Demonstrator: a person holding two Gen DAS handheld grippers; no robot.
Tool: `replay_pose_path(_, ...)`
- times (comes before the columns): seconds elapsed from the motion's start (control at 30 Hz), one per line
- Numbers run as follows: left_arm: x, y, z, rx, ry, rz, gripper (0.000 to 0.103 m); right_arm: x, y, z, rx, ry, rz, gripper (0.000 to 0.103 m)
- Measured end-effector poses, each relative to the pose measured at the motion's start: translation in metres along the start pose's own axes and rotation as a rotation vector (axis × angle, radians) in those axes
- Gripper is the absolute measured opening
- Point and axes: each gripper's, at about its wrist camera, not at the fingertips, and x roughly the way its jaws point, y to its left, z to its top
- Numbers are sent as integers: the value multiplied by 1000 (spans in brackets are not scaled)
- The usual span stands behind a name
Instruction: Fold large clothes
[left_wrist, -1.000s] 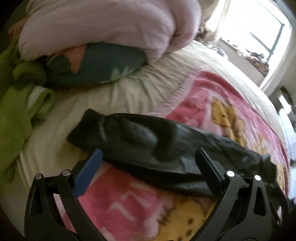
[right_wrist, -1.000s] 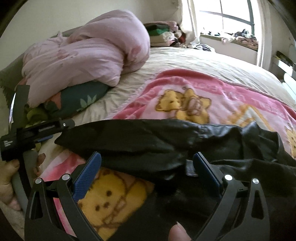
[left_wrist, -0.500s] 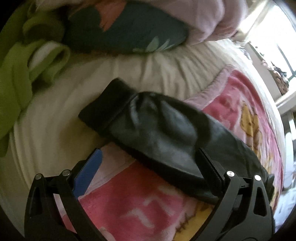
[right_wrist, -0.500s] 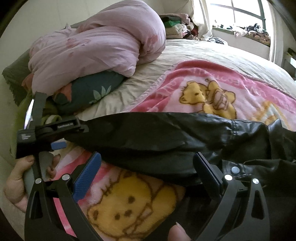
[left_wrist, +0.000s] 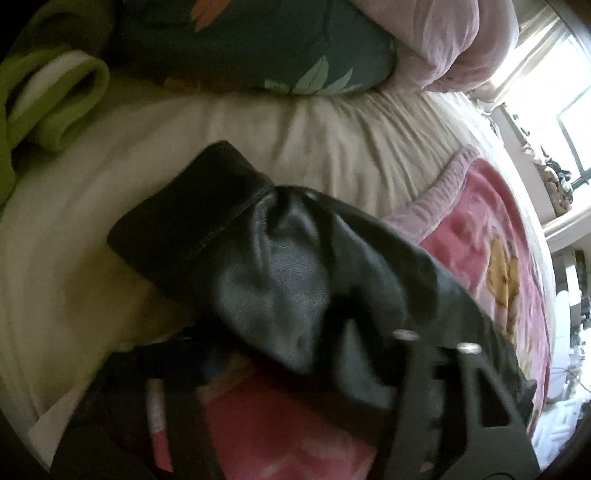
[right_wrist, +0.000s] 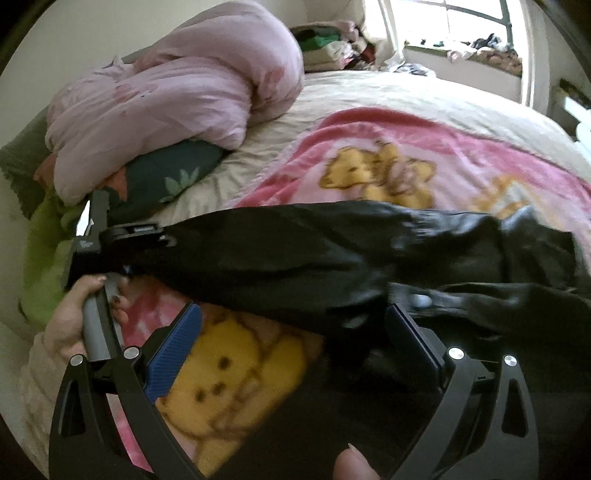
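Observation:
A black leather jacket (right_wrist: 369, 251) lies across the pink bear blanket (right_wrist: 388, 162) on the bed, one sleeve stretched left. In the left wrist view the sleeve and its cuff (left_wrist: 192, 221) fill the middle. My left gripper (left_wrist: 295, 354) is blurred, its jaws closing around the sleeve (left_wrist: 280, 295) just behind the cuff; how far they are shut is unclear. It also shows in the right wrist view (right_wrist: 122, 243), held by a hand at the sleeve end. My right gripper (right_wrist: 291, 332) is open, hovering over the jacket near the sleeve's underside.
A rolled pale-pink duvet (right_wrist: 177, 96) sits on a dark floral pillow (right_wrist: 166, 177) at the head of the bed. Green clothing (left_wrist: 48, 103) lies at the left edge. Folded clothes (right_wrist: 325, 44) are stacked by the window. Cream sheet (left_wrist: 332, 133) lies beyond the blanket.
My left gripper has moved forward and down onto the sleeve near the cuff and its jaws have narrowed around it. My right gripper has shifted slightly left and stayed open.

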Motion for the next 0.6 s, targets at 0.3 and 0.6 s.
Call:
replay_pose_path(0.3,-87,-47,-2,115,-222,-341,3,-45,-47,-27,18,-70,-152,99)
replay_pose_path(0.6,-165,-111,-45,338,-414,-454,2,-61,-82,-42,63,-68,-243,99)
